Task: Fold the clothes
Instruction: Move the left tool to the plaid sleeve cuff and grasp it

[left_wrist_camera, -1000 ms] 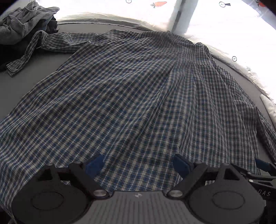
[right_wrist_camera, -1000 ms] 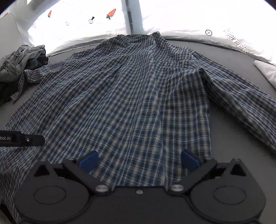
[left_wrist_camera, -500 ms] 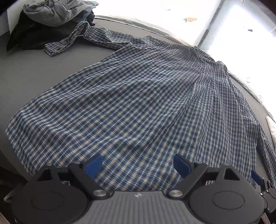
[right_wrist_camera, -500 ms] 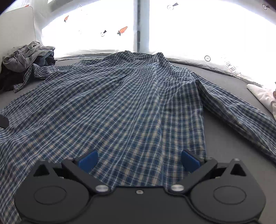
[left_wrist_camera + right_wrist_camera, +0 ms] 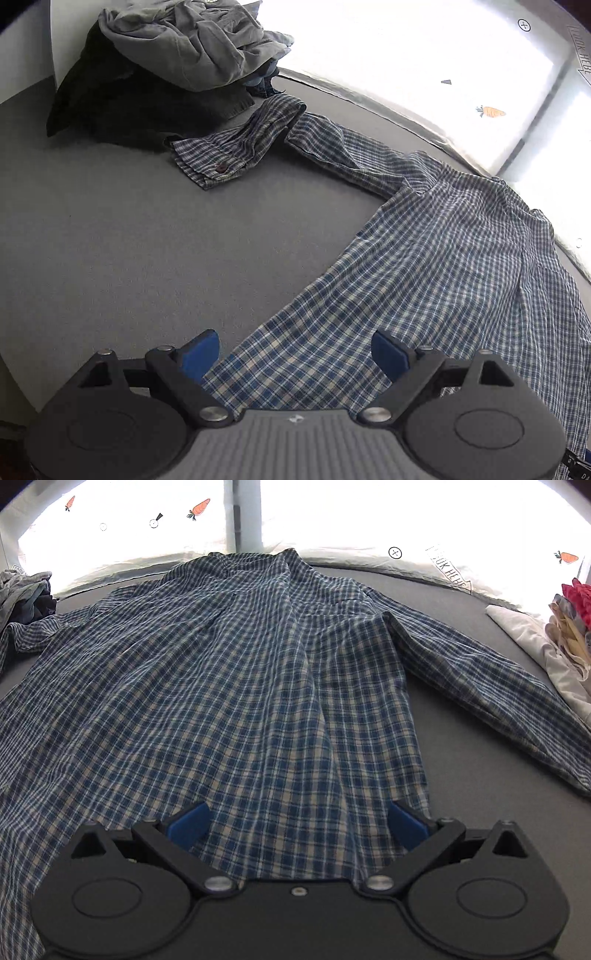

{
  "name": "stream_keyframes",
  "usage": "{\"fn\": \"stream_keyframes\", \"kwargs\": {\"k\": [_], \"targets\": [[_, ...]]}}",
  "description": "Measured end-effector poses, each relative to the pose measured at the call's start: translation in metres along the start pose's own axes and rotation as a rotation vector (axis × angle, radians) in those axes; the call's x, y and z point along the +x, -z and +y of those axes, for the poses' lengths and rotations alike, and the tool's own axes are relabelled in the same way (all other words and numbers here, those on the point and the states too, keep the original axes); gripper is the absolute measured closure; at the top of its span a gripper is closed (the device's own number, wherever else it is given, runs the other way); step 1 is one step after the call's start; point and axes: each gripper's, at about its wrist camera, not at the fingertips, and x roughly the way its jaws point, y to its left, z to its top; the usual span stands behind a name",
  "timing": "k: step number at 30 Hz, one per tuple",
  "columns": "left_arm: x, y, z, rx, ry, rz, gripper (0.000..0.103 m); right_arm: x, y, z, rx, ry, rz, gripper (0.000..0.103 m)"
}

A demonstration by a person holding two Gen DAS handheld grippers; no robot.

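A blue and white plaid shirt lies spread flat on the grey surface, collar towards the bright windows. One sleeve stretches to the far left, its buttoned cuff beside a clothes pile. The other sleeve runs out to the right. My left gripper is open above the shirt's left bottom corner, the hem edge passing between its blue pads without contact. My right gripper is open over the shirt's lower right hem, with nothing pinched.
A heap of grey and dark clothes sits at the far left against a white wall. Folded pale cloth and a red and cream bundle lie at the right edge. White curtains with carrot prints back the surface.
The left gripper swept left along the hem to the shirt's left corner, so bare grey surface and the clothes pile now fill its view. The right gripper shifted slightly right. Both stayed open.
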Motion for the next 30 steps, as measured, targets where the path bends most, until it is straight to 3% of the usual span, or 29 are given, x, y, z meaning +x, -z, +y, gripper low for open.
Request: {"fn": "stream_keyframes", "kwargs": {"k": [1,6,10,13,20,26,30], "targets": [[0.005,-0.009,0.013,-0.031,0.008,-0.003,0.013,-0.002,-0.002,0.002,0.038,0.018,0.016,0.0],[0.026,-0.052,0.07,-0.113,0.063,-0.033,0.013,-0.03,-0.009,0.021,0.25,0.077,-0.064,0.0],[0.042,-0.082,0.105,-0.135,0.046,-0.036,0.013,-0.03,-0.018,0.055,0.282,0.137,-0.099,0.0],[0.056,-0.098,0.12,-0.159,0.061,-0.03,0.013,-0.018,-0.03,0.084,0.283,0.133,-0.08,0.0],[0.092,-0.13,0.125,-0.141,0.061,-0.021,0.013,0.028,-0.051,0.144,0.27,0.069,0.007,0.0],[0.127,-0.16,0.118,-0.167,0.053,0.001,0.013,0.059,-0.072,0.167,0.173,0.126,0.02,0.0],[0.139,-0.168,0.101,-0.089,0.005,-0.007,0.011,0.069,-0.079,0.17,0.195,0.153,-0.017,0.0]]}}
